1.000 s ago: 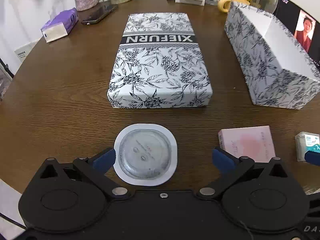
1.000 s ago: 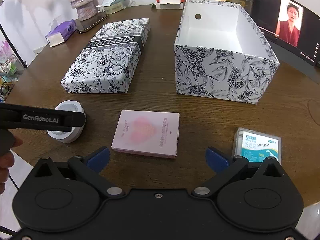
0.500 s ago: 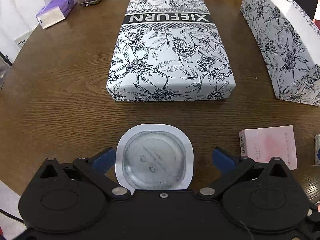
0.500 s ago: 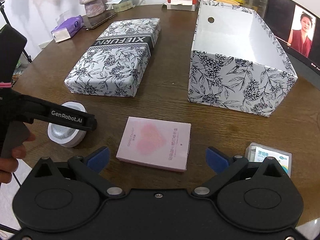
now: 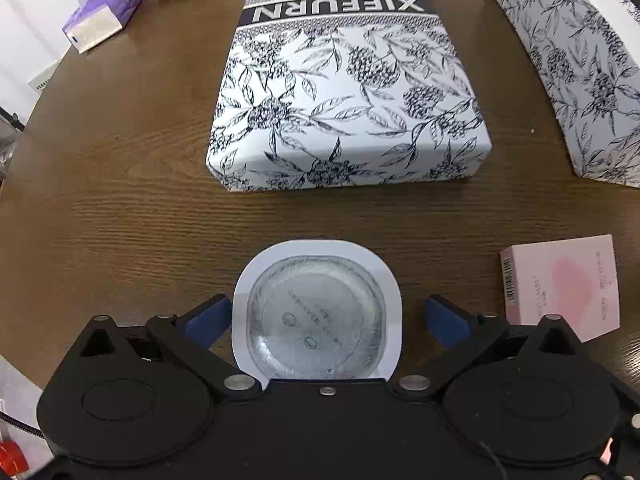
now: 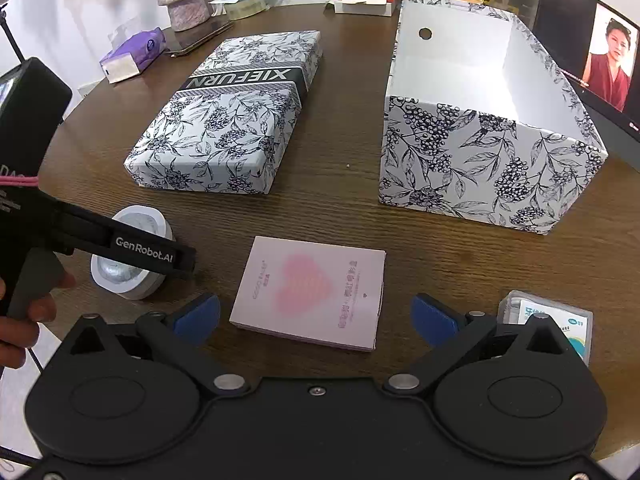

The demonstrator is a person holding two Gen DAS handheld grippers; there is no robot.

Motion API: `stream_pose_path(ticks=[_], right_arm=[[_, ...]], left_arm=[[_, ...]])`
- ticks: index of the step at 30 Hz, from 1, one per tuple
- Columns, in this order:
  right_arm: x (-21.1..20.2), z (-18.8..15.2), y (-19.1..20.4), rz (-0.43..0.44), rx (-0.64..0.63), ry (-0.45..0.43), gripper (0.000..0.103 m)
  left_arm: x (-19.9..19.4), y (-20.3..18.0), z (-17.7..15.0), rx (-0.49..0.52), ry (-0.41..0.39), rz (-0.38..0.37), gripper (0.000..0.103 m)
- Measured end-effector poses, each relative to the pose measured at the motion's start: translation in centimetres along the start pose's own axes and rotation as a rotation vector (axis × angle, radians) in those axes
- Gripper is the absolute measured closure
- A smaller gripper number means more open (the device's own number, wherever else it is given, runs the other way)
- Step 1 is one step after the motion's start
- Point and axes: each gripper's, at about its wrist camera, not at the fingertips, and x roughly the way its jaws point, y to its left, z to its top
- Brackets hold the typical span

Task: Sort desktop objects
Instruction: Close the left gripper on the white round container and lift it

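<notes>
Clearly our left tongs are the nearer pair: the round sealed cup sits on the surface directly between their blue pads, both spread wide and clear of its white rim, gripping nothing. Being round, it offers no long axis to align with. Our right tongs also gape empty, with the pink card box lying just ahead between them, its long side running away from us. Only the right view shows the open floral box, white inside and bare as far as we see, well right of the floral lid; the left view catches merely its outer wall.
</notes>
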Motion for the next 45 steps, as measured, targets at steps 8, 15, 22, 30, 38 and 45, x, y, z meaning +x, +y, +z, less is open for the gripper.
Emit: stream_pose_path(ticks=[8,15,22,30,38,45], right_arm=[[-0.1,0.0,-0.1,-0.003,0.000,-0.004,0.000],[-0.8,-0.2,-0.2,-0.013,0.002,-0.015,0.000],[-2.0,-0.7,-0.5,-0.024,0.016,-0.037,0.000],[-4.4,-1.8,-0.9,-0.050,0.028,-0.079,0.000],[-7.6,-3.7,-1.0,-0.068,0.037,-0.131,0.000],[-10.5,-5.7,-1.1,-0.078,0.031,-0.168,0.000]], left_arm=[[0.2,-0.2,-0.3,-0.004,0.012,-0.002,0.001],[0.1,0.2,-0.2,-0.049,0.041,-0.032,0.009],[-0.2,0.5,-0.3,-0.072,0.038,-0.031,0.022],[-1.0,-0.1,-1.5,-0.071,0.050,-0.044,0.022],[-4.1,-1.0,-2.6,-0.023,-0.033,-0.058,0.022],[-7.4,-2.4,-3.9,0.032,-0.088,-0.091,0.022]])
